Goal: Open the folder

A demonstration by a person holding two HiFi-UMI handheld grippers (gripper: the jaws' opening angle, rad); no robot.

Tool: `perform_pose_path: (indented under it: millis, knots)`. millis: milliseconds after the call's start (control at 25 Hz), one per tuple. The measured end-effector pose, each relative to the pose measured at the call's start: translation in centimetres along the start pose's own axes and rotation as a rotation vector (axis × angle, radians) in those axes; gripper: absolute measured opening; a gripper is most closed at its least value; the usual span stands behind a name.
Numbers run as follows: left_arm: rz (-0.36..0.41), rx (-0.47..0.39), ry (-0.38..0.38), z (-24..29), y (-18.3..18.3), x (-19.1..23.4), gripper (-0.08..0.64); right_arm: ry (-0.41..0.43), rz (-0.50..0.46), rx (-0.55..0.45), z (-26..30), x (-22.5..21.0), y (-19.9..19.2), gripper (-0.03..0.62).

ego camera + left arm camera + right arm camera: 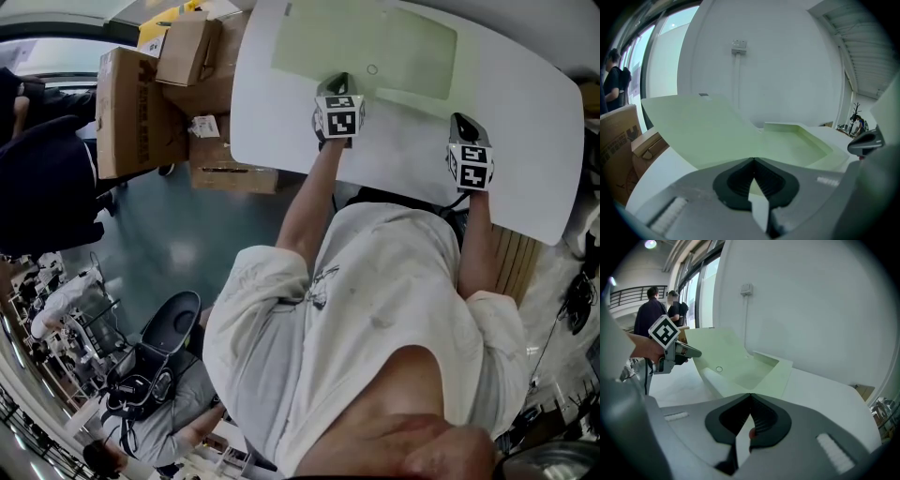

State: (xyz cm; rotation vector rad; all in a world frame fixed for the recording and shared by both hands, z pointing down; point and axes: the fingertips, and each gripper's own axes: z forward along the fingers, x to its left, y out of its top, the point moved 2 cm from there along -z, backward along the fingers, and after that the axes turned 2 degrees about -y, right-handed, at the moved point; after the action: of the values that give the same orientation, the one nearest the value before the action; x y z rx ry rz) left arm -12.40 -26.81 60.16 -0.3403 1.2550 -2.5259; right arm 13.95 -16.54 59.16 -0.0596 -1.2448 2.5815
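Note:
A pale green folder (375, 47) lies on the white table (534, 122), towards its far side. My left gripper (337, 82) is at the folder's near edge, shut on the cover (693, 126). The cover is lifted and slants up to the left above the folder's lower half (797, 140). In the right gripper view, the left gripper (691, 352) pinches the raised cover (717, 348) at its edge. My right gripper (462, 122) hovers over bare table to the right of the folder. Its jaws meet at the tips (750, 394) with nothing between them.
Cardboard boxes (141, 103) are stacked by the table's left end. People stand further left (651, 310). A white wall with a socket (738, 45) rises behind the table. A chair (173, 319) is on the floor behind me.

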Motion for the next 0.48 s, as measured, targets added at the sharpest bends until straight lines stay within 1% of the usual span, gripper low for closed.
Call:
perform_pose_path:
  millis: [240, 480]
  knots:
    - [-0.01, -0.077, -0.037, -1.7, 2.2, -2.2, 0.0, -0.013, 0.007, -0.061, -1.2, -0.1, 2.1, 0.003]
    - [0.004, -0.135, -0.067, -3.3, 3.9, -3.6, 0.0, -0.02, -0.003, -0.118, -1.7, 0.4, 4.3, 0.003]
